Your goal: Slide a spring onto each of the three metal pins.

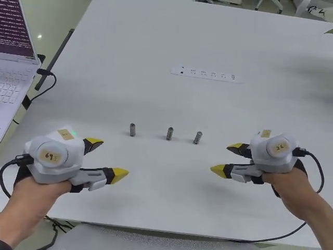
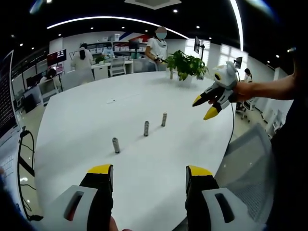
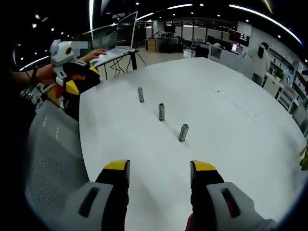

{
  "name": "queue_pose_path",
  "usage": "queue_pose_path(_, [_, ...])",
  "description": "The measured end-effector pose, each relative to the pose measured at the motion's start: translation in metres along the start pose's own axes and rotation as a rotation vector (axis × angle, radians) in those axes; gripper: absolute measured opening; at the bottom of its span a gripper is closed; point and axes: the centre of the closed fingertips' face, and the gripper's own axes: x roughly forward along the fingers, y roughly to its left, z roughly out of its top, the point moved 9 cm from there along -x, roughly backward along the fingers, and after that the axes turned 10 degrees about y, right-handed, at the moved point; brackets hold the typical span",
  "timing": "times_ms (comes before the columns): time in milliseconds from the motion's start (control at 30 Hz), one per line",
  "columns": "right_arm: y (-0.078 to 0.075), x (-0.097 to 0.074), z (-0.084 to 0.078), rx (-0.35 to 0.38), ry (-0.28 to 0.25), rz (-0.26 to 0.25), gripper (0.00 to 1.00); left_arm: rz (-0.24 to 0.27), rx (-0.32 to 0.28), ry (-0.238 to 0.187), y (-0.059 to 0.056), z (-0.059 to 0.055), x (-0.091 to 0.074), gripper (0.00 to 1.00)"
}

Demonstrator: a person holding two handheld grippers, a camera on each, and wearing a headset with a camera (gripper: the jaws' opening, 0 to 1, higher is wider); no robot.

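Note:
Three small springs stand upright in a row on the white table (image 1: 156,78), each looking set on a pin: the left one (image 1: 132,130) (image 2: 116,145) (image 3: 141,94), the middle one (image 1: 169,134) (image 2: 146,128) (image 3: 161,111) and the right one (image 1: 197,137) (image 2: 164,119) (image 3: 183,132). My left gripper (image 1: 106,158) (image 2: 149,175) hovers open near the front left edge, holding nothing. My right gripper (image 1: 228,159) (image 3: 160,172) is open at the front right, also holding nothing. Both are well short of the springs.
A white power strip (image 1: 207,74) lies beyond the springs. An open laptop (image 1: 13,47) sits at the far left, with a black cable (image 1: 44,83) along the table's left edge. A potted plant (image 2: 186,65) and people stand in the office behind.

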Motion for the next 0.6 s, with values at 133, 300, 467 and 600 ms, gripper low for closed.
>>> queue_pose_path(133, [0.008, -0.010, -0.006, 0.029, -0.027, -0.013, 0.52, -0.004, 0.004, -0.001, 0.001, -0.001, 0.000, 0.56])
queue_pose_path(300, [0.018, -0.021, -0.013, 0.068, -0.055, -0.045, 0.55, -0.003, 0.012, 0.000, 0.003, -0.002, -0.002, 0.57])
queue_pose_path(467, [0.026, -0.028, -0.017, 0.117, -0.108, -0.058, 0.58, -0.001, 0.013, -0.004, 0.004, -0.002, -0.003, 0.57])
queue_pose_path(600, [0.032, -0.032, -0.019, 0.154, -0.140, -0.069, 0.61, -0.001, 0.015, -0.007, 0.005, -0.002, -0.003, 0.58])
